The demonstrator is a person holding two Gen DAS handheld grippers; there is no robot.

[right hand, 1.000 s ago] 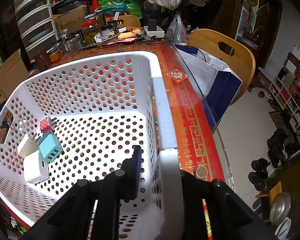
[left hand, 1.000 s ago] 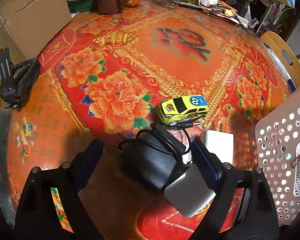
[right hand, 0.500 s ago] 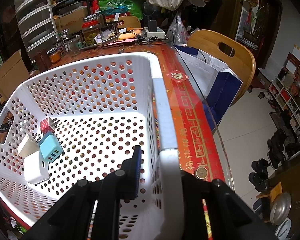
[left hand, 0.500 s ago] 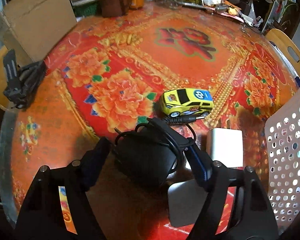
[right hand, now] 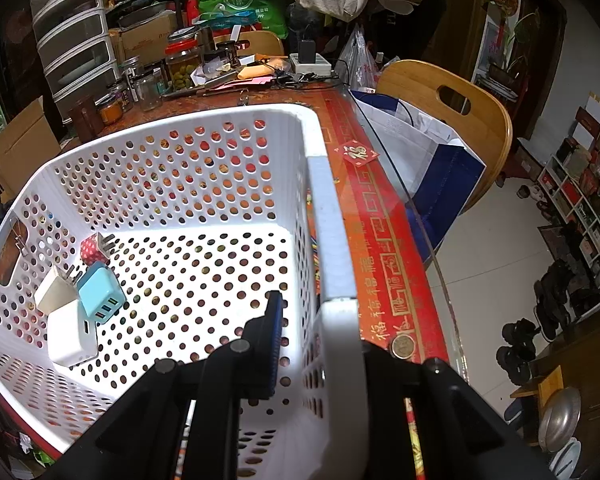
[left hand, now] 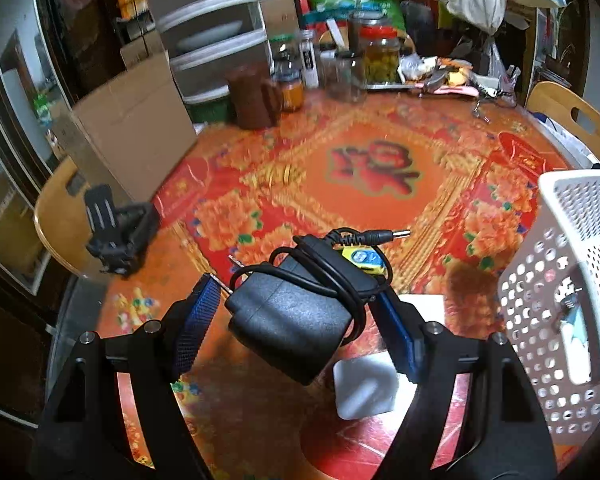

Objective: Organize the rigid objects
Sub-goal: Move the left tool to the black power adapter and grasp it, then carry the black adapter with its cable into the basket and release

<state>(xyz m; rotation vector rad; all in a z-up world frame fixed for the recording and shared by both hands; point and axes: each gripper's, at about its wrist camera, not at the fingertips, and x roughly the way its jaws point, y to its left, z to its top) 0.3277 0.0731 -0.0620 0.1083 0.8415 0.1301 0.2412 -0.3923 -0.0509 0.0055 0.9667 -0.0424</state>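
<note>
Black, rigid power adapter (left hand: 296, 320), cord-wrapped and dense, sits clamped across its body in the left tool (left hand: 296, 320) above the table (left hand: 380, 168); right tool (right hand: 320, 344) pinches the basket (right hand: 332, 240) wall.

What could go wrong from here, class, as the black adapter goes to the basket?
1. The black power adapter sits skewed between the left tongs; it could slip.
2. Its loose cable plug may snag the white basket rim.
3. Dropped, it could hit the white charger below.
</note>
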